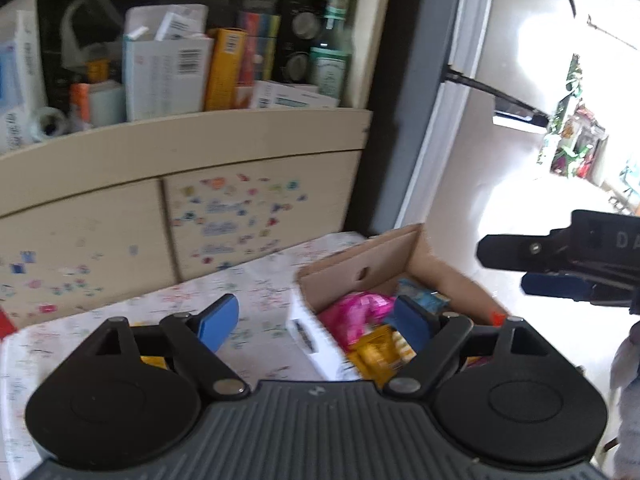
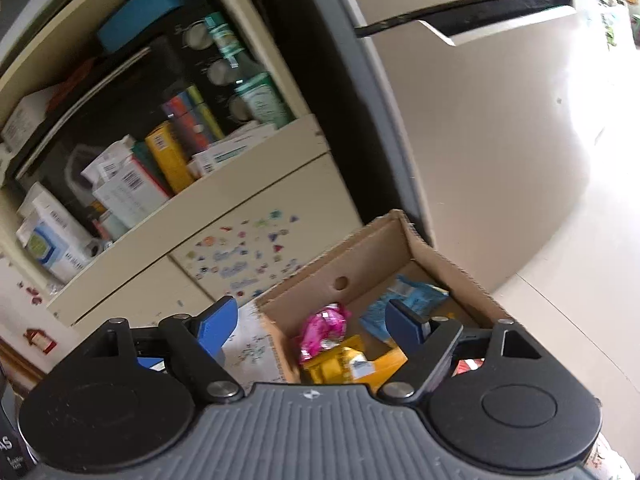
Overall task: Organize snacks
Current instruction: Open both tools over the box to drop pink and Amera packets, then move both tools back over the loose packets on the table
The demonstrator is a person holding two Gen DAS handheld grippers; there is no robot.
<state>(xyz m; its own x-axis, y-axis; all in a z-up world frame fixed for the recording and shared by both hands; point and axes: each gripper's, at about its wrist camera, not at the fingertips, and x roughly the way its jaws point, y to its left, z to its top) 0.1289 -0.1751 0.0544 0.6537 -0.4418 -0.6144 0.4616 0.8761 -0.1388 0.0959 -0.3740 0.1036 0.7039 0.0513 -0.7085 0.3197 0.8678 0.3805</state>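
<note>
Through my left wrist view, my left jaws (image 1: 316,322) stand open with nothing between the blue pads. The box (image 1: 360,254) sits on the bench (image 1: 260,292), ahead and to the right of them, so only my right pad overhangs it; inside lie a pink pack (image 1: 356,312) and a yellow pack (image 1: 376,350), with a blue pack (image 1: 424,296) farther back. My right gripper (image 1: 560,276) shows at the right edge, past the box's far right side. Through my right wrist view, my right jaws (image 2: 310,320) are open too, empty, and the box (image 2: 372,248) lies straight ahead and just below, its long side running from near left to far right. The pink pack (image 2: 326,328) sits almost between the pads, the yellow pack (image 2: 340,362) nearer, the blue pack (image 2: 408,300) to the right. I judge the right hand better placed for anything in the box.
</note>
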